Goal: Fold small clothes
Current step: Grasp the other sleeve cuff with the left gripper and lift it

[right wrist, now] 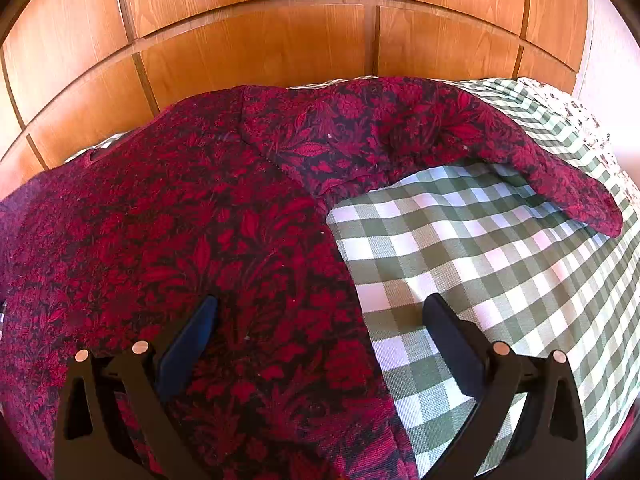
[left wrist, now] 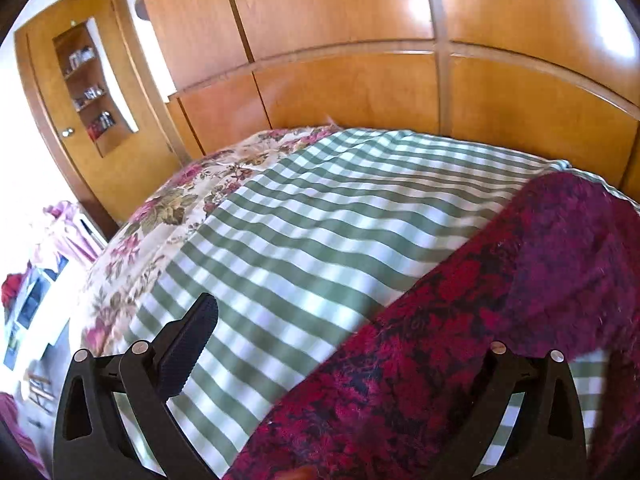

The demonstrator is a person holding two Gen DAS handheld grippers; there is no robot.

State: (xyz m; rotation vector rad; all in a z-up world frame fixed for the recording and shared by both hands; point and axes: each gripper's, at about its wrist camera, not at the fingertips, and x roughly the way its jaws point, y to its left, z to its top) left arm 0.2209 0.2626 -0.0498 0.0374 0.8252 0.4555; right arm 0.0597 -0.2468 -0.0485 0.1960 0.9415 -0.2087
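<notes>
- Where my right gripper (right wrist: 320, 320) hovers closest to its camera, its two dark fingers stand wide apart and hold nothing; one finger sits over the red garment (right wrist: 180, 220), the other over the checked cloth (right wrist: 500, 272).
- In the left wrist view, my left gripper (left wrist: 320, 344) shows only one finger (left wrist: 192, 344) clearly, over the checked cloth; the other finger is hidden beneath the garment's fabric, so I cannot tell whether that gripper is open or closed.
- The garment, dark red with a black leaf and flower pattern, lies spread on the green-and-white checked cloth, and its straight side edge runs between my right gripper's fingers.
- Farther off in the right wrist view, one sleeve (right wrist: 560, 192) curves away across the checks, its cuff resting near the far side of the cloth.
- The checked cloth covers a bed; beside it a floral bedspread (left wrist: 168, 208) in cream and pink shows along one edge.
- Beyond the bed stands a wall of glossy wooden panels (right wrist: 256, 40).
- In the left wrist view, a wooden door (left wrist: 100, 140) with small shelves of blurred items stands farthest away.
</notes>
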